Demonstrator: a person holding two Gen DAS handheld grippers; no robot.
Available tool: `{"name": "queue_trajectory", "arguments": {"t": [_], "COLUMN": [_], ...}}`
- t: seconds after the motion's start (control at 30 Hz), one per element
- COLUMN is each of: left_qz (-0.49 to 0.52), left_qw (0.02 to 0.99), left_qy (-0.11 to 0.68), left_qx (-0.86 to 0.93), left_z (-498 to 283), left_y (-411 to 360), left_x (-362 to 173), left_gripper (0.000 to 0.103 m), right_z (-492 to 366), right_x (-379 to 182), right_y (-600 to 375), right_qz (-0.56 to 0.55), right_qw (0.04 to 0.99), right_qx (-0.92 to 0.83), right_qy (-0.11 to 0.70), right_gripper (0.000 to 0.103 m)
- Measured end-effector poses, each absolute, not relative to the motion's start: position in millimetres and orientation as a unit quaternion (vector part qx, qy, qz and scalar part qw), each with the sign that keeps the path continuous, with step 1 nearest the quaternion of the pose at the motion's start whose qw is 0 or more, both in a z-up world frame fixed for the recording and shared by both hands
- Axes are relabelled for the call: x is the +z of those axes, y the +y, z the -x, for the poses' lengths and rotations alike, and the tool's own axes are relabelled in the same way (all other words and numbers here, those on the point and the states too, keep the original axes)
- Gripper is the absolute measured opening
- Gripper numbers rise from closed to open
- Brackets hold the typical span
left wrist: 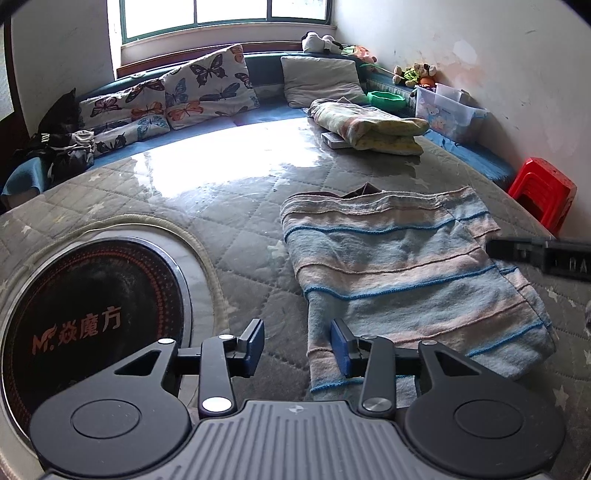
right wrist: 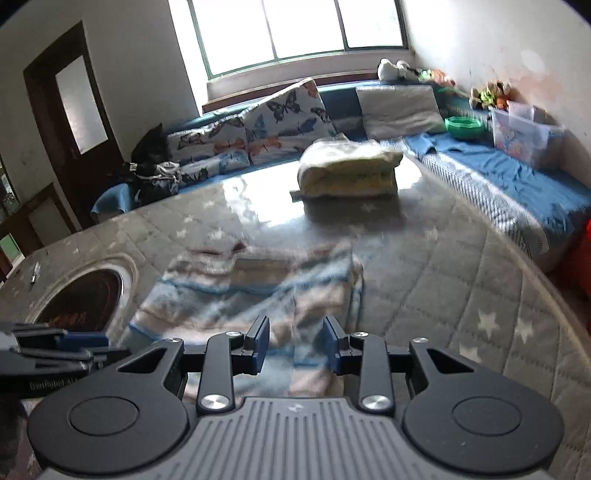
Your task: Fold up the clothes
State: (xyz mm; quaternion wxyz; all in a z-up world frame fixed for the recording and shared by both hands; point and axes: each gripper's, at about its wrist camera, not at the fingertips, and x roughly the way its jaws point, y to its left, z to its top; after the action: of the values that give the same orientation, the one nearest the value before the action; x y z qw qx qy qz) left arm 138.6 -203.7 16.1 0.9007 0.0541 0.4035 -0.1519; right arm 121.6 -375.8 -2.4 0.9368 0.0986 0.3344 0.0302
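Quilted table cover under glossy film; window glare behind.

Blurring across the striped blue-and-pink knitted garment in right wrist view; hiding whatever dark red piece is peeking behind it.

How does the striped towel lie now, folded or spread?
Folded: the striped towel lies as a compact doubled rectangle, layered edges showing at its near end.

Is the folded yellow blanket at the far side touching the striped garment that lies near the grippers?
Apart. The left wrist view shows bare quilted table between the yellow blanket and the striped garment.
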Motion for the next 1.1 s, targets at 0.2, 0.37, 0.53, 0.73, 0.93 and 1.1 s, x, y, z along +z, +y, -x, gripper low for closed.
{"name": "queue_trajectory", "arguments": {"t": [0.2,0.37,0.53,0.73,0.93,1.1], "left_qz": [-0.059,-0.05,-0.037,-0.028,-0.026,-0.018], "left_qw": [0.902,0.901,0.903,0.902,0.899,0.897], "left_qy": [0.399,0.403,0.401,0.405,0.411,0.417], "left_qx": [-0.152,-0.153,-0.149,-0.146,-0.147,-0.147], "left_z": [-134,-134,-134,-132,-131,-127], "left_y": [-202,-195,-187,-180,-176,-170], "left_x": [16,15,18,16,13,7], "left_gripper": [0.046,0.049,0.05,0.052,0.053,0.053], "right_z": [-150,-164,-170,-198,-225,-227], "right_x": [-4,-21,-13,-15,-26,-21], "right_y": [-373,-380,-373,-350,-331,-323], "right_qz": [-0.098,-0.108,-0.097,-0.085,-0.051,-0.04], "right_qw": [0.934,0.926,0.928,0.926,0.924,0.924], "right_qx": [0.041,0.027,0.028,0.048,0.039,0.029], "right_qy": [0.34,0.362,0.359,0.364,0.378,0.378], "right_gripper": [0.032,0.029,0.03,0.03,0.03,0.03]}}
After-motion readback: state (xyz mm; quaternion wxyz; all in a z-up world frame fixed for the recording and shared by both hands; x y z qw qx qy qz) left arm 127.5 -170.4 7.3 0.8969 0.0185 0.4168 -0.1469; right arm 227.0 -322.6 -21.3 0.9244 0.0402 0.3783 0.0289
